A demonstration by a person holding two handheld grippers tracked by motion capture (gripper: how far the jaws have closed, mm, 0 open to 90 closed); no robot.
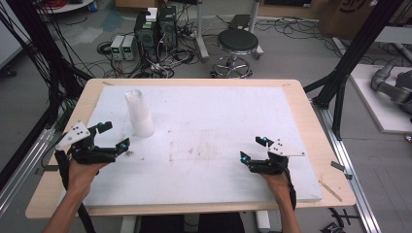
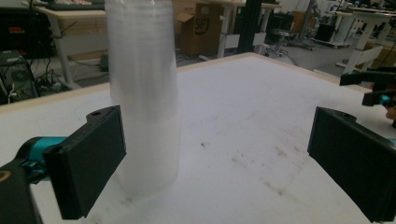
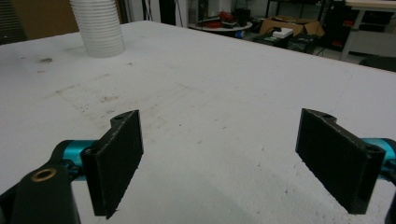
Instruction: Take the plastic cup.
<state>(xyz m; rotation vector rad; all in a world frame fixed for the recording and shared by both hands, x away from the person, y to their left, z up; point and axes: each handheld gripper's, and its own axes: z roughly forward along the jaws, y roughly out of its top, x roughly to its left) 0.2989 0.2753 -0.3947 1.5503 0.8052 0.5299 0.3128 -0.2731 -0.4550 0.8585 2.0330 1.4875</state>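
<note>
A tall stack of clear plastic cups (image 1: 138,114) stands upside down on the white board (image 1: 209,126), left of centre. My left gripper (image 1: 113,136) is open, a short way in front and to the left of the stack, not touching it. In the left gripper view the cup stack (image 2: 144,102) rises just inside the left jaw, and the left gripper (image 2: 224,168) has nothing between its fingers. My right gripper (image 1: 253,148) rests open at the board's right side. In the right gripper view the right gripper (image 3: 233,163) is open over bare board, with the cup stack (image 3: 98,28) far off.
The white board lies on a wooden table (image 1: 311,121). Faint brown stains (image 1: 194,150) mark the board's middle. Beyond the table stand a black stool (image 1: 237,46), computer cases (image 1: 155,31) and tangled cables on the floor. A black frame post (image 1: 350,63) rises at the right.
</note>
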